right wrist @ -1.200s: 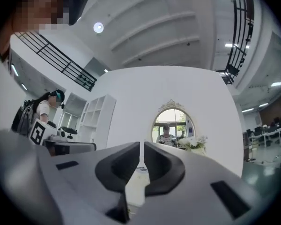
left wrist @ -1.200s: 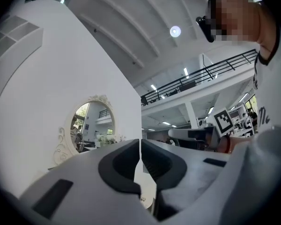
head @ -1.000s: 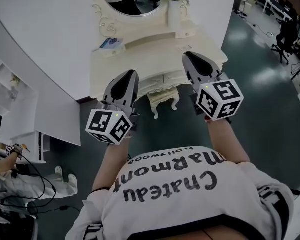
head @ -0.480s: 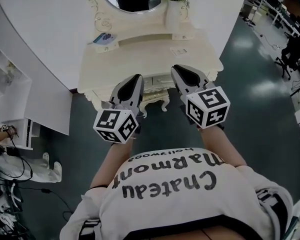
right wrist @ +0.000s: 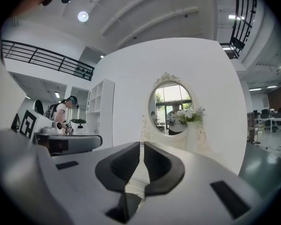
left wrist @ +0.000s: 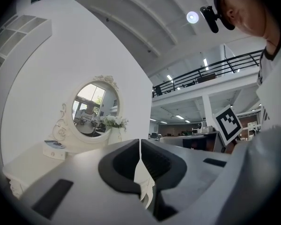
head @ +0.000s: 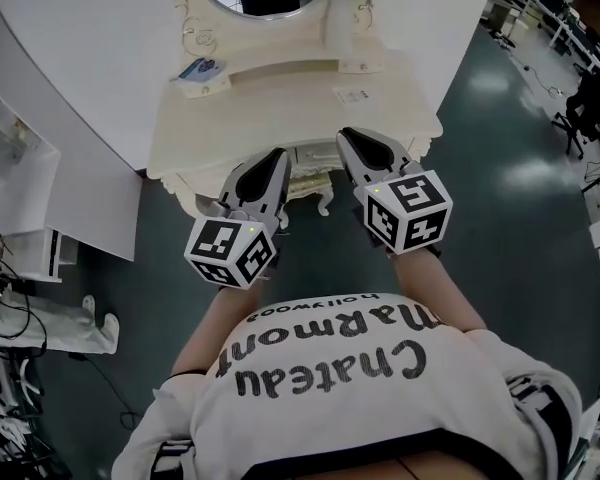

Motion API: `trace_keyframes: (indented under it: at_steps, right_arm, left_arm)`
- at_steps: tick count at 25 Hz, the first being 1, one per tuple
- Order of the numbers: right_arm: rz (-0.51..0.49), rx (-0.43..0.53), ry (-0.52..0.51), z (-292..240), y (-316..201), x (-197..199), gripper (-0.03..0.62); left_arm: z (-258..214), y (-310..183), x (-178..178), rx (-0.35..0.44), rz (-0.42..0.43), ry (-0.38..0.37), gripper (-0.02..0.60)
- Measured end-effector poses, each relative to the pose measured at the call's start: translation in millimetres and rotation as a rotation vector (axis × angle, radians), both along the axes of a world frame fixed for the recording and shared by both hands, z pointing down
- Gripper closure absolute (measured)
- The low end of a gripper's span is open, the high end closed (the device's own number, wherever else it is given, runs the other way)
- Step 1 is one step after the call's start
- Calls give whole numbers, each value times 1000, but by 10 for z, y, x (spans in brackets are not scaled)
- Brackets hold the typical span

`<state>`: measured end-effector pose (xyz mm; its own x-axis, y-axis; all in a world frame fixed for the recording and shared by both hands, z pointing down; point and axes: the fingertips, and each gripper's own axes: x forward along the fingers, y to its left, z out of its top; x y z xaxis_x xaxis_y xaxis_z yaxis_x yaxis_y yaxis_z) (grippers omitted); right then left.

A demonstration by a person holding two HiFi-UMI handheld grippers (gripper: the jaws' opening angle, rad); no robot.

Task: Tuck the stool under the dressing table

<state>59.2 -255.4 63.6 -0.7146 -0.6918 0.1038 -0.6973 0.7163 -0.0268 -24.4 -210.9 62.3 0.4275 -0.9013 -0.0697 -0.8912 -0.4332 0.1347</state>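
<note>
- Head view: the cream carved wooden stool [head: 310, 186] sits mostly under the cream ornate dressing table [head: 280, 103]; I judge this the final push.
- Your left gripper [head: 273, 158] and right gripper [head: 352, 138] are both clenched and empty.
- Next, push level and evenly.

The front edge of the dressing table [head: 280, 108] blocks my way ahead; the stool [head: 320, 196] seems to fill the gap beneath. The floor [head: 500, 168] to its right is open.

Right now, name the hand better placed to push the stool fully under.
Left, narrowly. Both shut tools flank the stool, but the left tool has its tip beside the stool's exposed edge; the right tool tip overlaps the dressing table top.
</note>
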Motion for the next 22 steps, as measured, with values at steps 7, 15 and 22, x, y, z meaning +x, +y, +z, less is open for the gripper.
trace_keyframes:
  at_steps: [7,15,22]
  right_arm:
    - [-4,-14,-4,44,71,6,551]
    - [9,-23,3,104,102,48,551]
    - [10,-28,-5,127,109,87,551]
  left_arm:
    - [-9,47,-12,1,0,7,552]
    - [17,63,16,4,12,11,551]
    - [-4,71,44,11,14,16,552]
